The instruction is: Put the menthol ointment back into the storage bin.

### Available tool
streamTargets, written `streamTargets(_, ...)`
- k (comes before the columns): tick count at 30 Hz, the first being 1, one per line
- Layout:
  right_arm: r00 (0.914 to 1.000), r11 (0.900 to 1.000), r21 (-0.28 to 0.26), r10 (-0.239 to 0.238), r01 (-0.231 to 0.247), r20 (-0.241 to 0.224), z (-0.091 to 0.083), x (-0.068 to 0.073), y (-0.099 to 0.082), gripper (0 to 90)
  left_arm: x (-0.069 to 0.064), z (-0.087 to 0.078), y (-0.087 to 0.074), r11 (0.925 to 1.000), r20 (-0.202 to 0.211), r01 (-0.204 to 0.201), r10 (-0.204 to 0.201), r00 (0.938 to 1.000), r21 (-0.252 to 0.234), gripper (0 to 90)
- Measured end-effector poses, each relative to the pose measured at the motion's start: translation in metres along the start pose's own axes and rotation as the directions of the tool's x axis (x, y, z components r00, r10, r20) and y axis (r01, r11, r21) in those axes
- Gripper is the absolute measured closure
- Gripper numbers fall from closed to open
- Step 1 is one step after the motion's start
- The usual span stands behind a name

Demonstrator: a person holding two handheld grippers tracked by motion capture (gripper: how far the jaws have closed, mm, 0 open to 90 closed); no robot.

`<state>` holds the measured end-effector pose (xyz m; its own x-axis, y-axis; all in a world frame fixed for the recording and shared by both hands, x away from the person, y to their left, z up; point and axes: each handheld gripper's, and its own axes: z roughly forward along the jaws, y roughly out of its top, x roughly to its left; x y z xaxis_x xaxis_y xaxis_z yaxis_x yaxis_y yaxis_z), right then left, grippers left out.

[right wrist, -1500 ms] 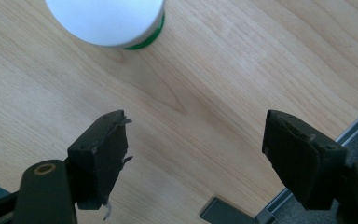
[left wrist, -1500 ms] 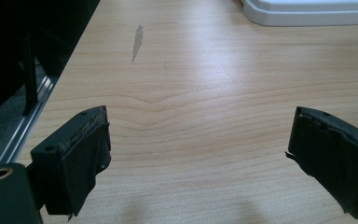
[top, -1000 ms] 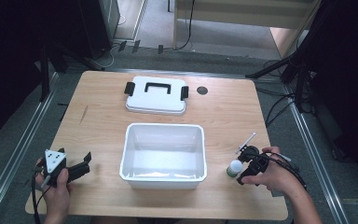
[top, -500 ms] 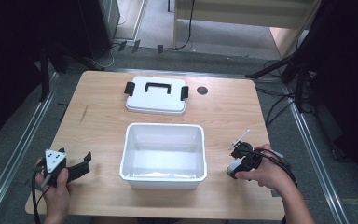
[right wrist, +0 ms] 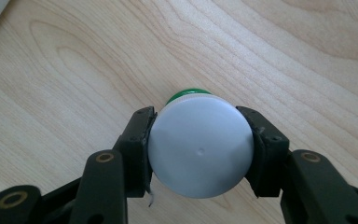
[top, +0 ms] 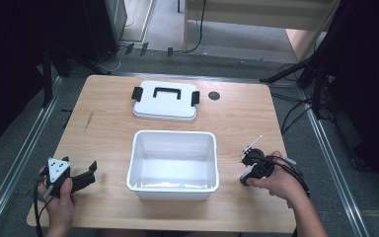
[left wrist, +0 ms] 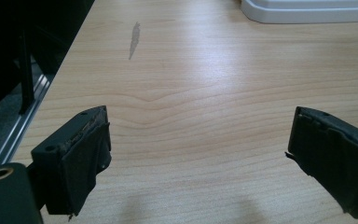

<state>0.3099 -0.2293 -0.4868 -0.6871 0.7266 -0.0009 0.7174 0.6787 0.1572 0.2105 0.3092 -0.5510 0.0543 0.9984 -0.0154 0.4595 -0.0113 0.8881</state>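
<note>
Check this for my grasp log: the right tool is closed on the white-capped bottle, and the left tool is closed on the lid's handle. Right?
Half right. The left tool is open over bare table, its jaws wide apart, as the left gripper view shows; the lid lies farther off. The right tool is indeed closed on the white-capped bottle.
</note>
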Motion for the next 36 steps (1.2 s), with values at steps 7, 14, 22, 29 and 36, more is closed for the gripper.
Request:
streamTargets(7, 0.9996, 0.9998, 0.002, -0.021, 0.021, -0.017, -0.013, 0.004, 0.003, 51.5, 0.0, 0.0, 0.0, 1.0, 0.003, 0.0, 0.0, 1.0, 0.002, 7.3)
streamTargets(14, 0.9972, 0.9978, -0.008, -0.066, 0.065, -0.036, -0.035, 0.014, 0.011, 51.5, 0.001, 0.0, 0.0, 1.0, 0.005, 0.002, -0.002, 1.0, 0.003, 7.3)
streamTargets(22, 0.9935, 0.9943, -0.014, -0.107, 0.106, -0.04, -0.066, 0.021, 0.025, 51.5, 0.001, 0.001, 0.0, 1.0, 0.007, 0.005, -0.005, 1.0, 0.004, 7.3)
streamTargets(29, 0.9904, 0.9913, -0.013, -0.132, 0.131, -0.041, -0.089, 0.028, 0.04, 51.5, 0.001, 0.001, 0.0, 1.0, 0.007, 0.005, -0.005, 1.0, 0.006, 7.3)
streamTargets(36, 0.9834, 0.9836, -0.014, -0.18, 0.18, -0.025, -0.116, 0.038, 0.06, 51.5, 0.001, 0.001, 0.0, 0.9999, 0.008, 0.009, -0.009, 0.9999, 0.006, 7.3)
